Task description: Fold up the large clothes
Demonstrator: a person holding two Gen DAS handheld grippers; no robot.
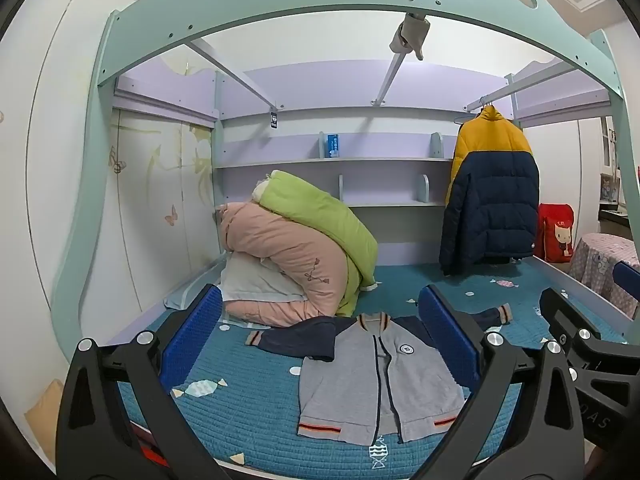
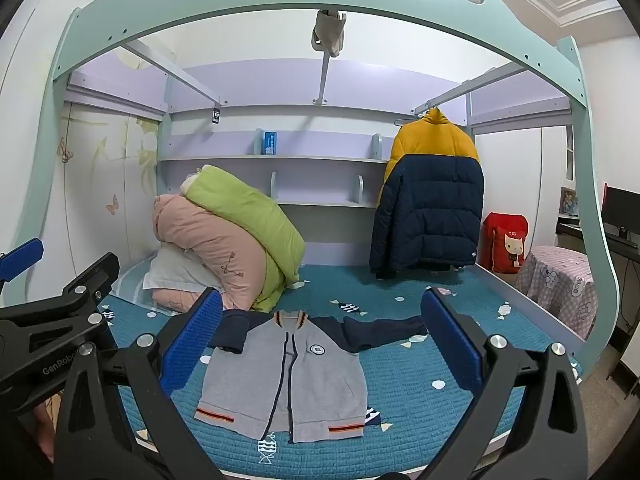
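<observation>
Both tongs hung released above the near edge of the bed, gripping nothing: the left gripper [image 1: 320,340] w/ its blue pads spread wide apart, the right gripper [image 2: 322,340] likewise spread. Between the left fingers [image 1: 192,344] lay the grey jacket [image 1: 376,384], front up and zipped, flat on the teal quilted bedspread [image 1: 248,412], hem toward the cameras, navy sleeves out to either side; the left-hand sleeve was bent back on itself, the other stretched toward the bed's right side. In the right wrist view the same jacket sat low and centre, between that tool's pads, apart from both. Each gripper showed at the edge of the other's view, side by side. Behind the jacket, at back left, a pile of bedding [image 1: 296,248] – green comforter over pink over a pale pillow – leaned vs. the wardrobe side. At back right a yellow-and-navy puffer coat [image 1: 492,196] hung from a rail under the loft frame, its hem just above the bedspread. A red bag [image 1: 556,232] stood beyond the bed's far right corner, near a pink-covered table [image 2: 560,280].
</observation>
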